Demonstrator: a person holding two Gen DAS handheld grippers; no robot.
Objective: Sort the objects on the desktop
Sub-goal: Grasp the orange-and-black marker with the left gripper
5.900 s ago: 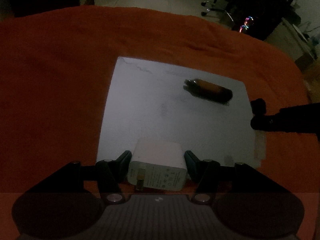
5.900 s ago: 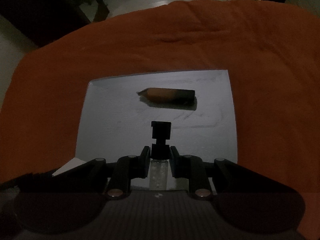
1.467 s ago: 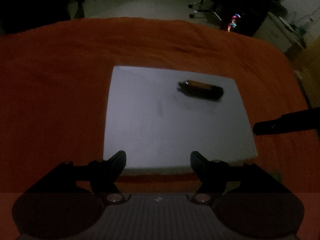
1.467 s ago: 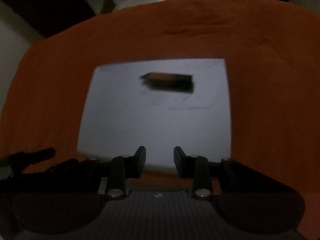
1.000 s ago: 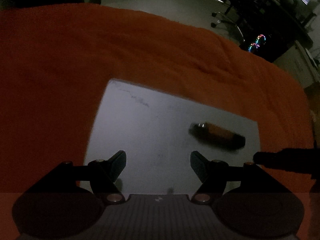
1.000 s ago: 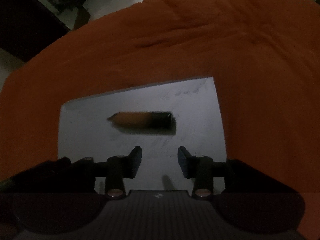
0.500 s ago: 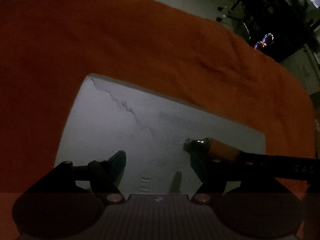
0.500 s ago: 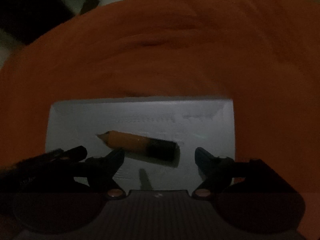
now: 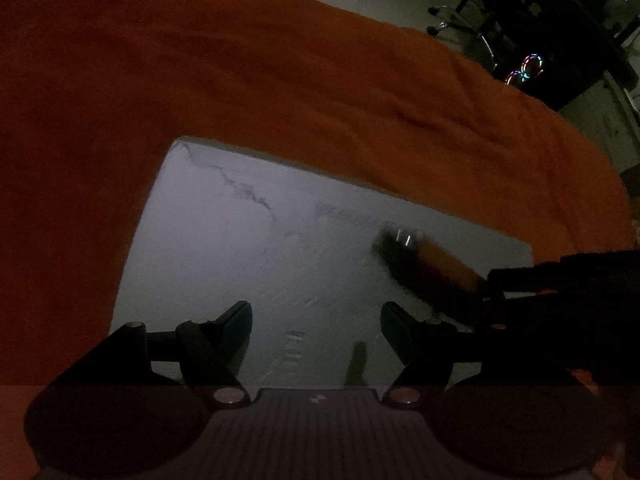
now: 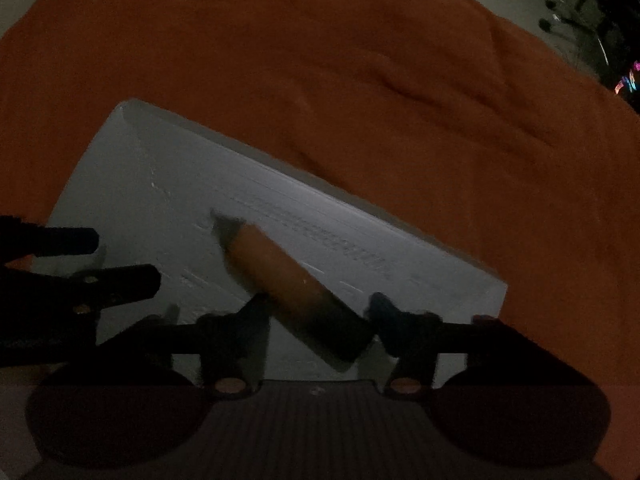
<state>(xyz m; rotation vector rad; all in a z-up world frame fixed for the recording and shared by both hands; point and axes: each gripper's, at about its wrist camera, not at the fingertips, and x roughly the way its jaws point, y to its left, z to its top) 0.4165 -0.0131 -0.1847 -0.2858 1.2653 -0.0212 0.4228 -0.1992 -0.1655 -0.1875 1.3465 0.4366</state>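
Observation:
An orange marker with a black end [image 10: 280, 268] lies slantwise on a white board [image 10: 160, 184]. My right gripper [image 10: 320, 308] is over it. Its jaws are closing, with the marker's black end between them and both pads against it. In the left wrist view the marker [image 9: 436, 264] is blurred, and the right gripper [image 9: 486, 286] reaches it from the right. My left gripper [image 9: 316, 320] hangs open and empty over the board [image 9: 240, 240] beside the marker. The right wrist view shows the left gripper [image 10: 120, 258] at the left edge.
An orange cloth [image 9: 280, 80] covers the table under the board and runs to its far edge. Beyond it, on a dim floor, stand an office chair [image 9: 460, 12] and a computer case with coloured lights [image 9: 528, 68].
My right gripper widened, rolled and dropped around the marker, then narrowed onto its black end. The marker turned on the board. The left gripper sank a little, still open.

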